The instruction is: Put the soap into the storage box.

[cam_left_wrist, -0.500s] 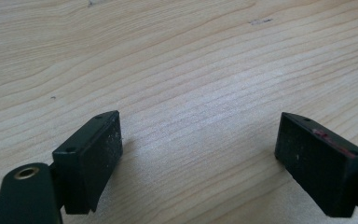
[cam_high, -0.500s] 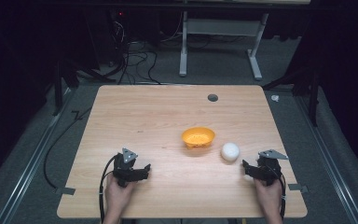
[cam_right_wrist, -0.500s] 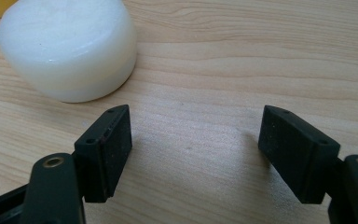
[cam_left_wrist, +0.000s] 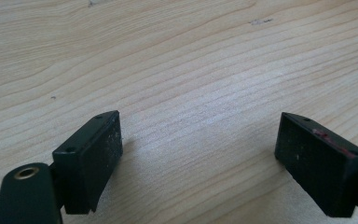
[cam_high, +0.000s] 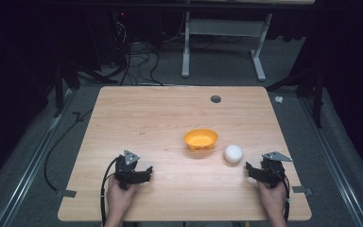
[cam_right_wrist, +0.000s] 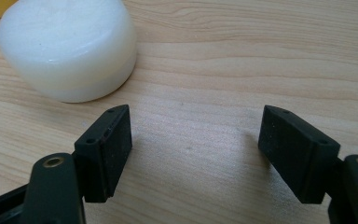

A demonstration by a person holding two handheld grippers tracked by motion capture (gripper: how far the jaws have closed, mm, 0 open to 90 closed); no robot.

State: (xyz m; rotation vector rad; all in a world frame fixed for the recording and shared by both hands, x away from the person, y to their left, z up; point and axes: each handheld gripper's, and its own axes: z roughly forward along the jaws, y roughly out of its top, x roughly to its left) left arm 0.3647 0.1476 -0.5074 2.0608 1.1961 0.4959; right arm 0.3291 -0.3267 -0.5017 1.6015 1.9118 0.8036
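A wooden table (cam_high: 137, 118) seen from above. Near its middle sits a small orange bowl (cam_high: 201, 139); just beside it, at its four o'clock, rests a white round puck-shaped object (cam_high: 233, 153). A person's hands enter from six o'clock. The right claw (cam_high: 249, 169) rests on the table near the white object, at its four o'clock, jaws apart and holding nothing. In the right gripper view the object (cam_right_wrist: 67, 46) lies just ahead, toward eleven o'clock. The left claw (cam_high: 147, 171) rests at the bowl's eight o'clock, well away from it, jaws apart over bare wood. This looks like the approach stage; next the right claw likely must move forward to straddle the white object. No labels or writing are readable.
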